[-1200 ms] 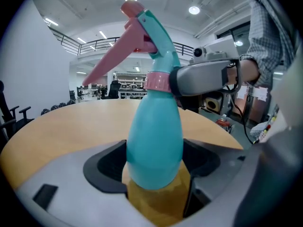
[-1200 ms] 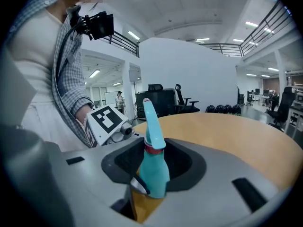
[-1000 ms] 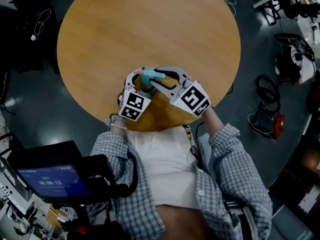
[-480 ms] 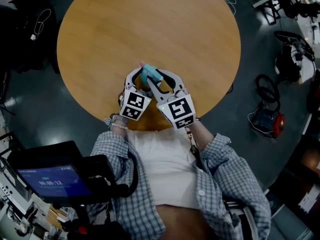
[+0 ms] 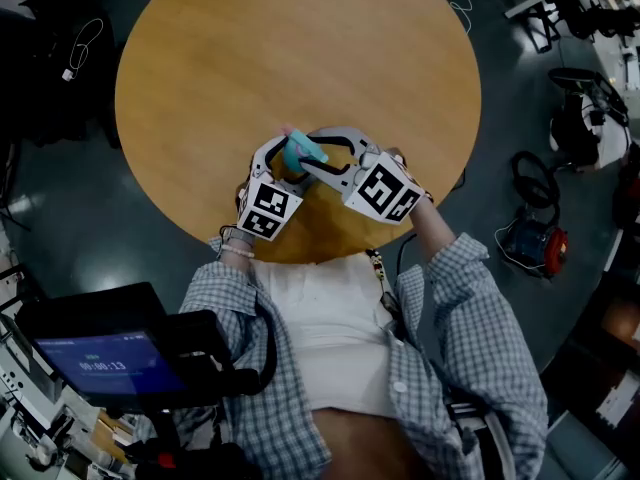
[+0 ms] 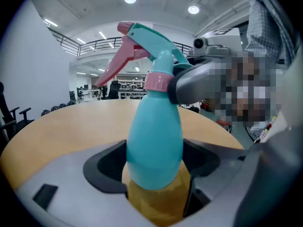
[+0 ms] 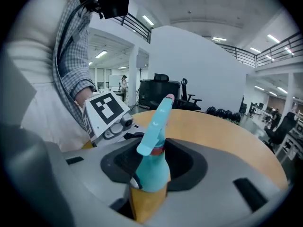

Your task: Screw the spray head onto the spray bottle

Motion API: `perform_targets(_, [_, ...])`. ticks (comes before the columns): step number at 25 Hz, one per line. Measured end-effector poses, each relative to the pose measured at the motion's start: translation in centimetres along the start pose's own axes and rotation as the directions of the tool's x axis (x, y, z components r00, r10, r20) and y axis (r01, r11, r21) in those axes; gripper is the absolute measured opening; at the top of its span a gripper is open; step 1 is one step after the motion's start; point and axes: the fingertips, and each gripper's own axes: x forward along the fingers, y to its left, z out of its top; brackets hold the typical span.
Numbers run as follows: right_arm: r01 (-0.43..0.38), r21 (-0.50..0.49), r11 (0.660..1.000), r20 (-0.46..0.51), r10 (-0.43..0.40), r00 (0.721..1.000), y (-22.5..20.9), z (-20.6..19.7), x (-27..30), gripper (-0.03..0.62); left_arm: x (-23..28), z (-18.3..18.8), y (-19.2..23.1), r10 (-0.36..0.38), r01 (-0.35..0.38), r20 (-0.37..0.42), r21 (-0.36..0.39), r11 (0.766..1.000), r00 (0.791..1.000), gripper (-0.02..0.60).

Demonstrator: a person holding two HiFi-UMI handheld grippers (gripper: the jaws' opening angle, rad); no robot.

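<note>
Spray bottle [image 6: 156, 141]: teal, over the tabletop [image 5: 300, 48] near the edge closest to the person, about midway along that edge; whether its base touches the wood cannot be told.
Spray head [image 6: 147, 41]: teal, sitting on top of the bottle, with a pink trigger [image 6: 116, 63] and a pink collar [image 6: 157, 82] at the neck.
Left gripper [image 6: 154, 169]: clamped on the bottle's body, a dark pad pressing on each flank (the bottle's rounded bottom hangs just below the pads).
Right gripper [image 7: 151, 167]: reaches in from the right at neck height with the collar and the bottle's shoulder between its jaws. The jaws have just been opening. One grey jaw lies against the collar in the left gripper view, yet in its own view the pads stand a little off the neck and do not squeeze it.
Both grippers: close together, their jaws crossing at the bottle.
Person: checked sleeve [image 5: 470, 308] behind the right gripper.
</note>
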Motion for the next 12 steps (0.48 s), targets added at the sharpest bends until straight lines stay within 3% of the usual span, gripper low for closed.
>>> perform_targets(2, [0.051, 0.054, 0.997, 0.007, -0.051, 0.999, -0.1, 0.03, -0.11, 0.133, -0.05, -0.03, -0.03, 0.006, -0.006, 0.0, -0.001, 1.0, 1.0, 0.374])
perform_targets(4, [0.156, 0.169, 0.973, 0.01, -0.16, 0.987, -0.3, -0.04, -0.31, 0.129, -0.15, 0.03, -0.02, 0.013, -0.013, 0.004, -0.001, 1.0, 1.0, 0.374])
perform_targets(7, [0.327, 0.334, 0.884, -0.018, -0.342, 0.94, -0.52, -0.24, -0.75, 0.126, -0.23, 0.12, -0.15, 0.017, -0.017, 0.002, 0.014, 1.0, 1.0, 0.374])
perform_targets(10, [0.445, 0.402, 0.8, -0.059, -0.462, 0.885, -0.69, -0.36, -0.91, 0.126, -0.21, 0.18, -0.18, 0.022, -0.022, 0.0, 0.022, 1.0, 1.0, 0.374])
perform_targets(12, [0.492, 0.42, 0.762, -0.083, -0.508, 0.857, -0.74, -0.38, -0.82, 0.126, -0.21, 0.16, -0.12, 0.025, -0.025, 0.0, 0.02, 1.0, 1.0, 0.374])
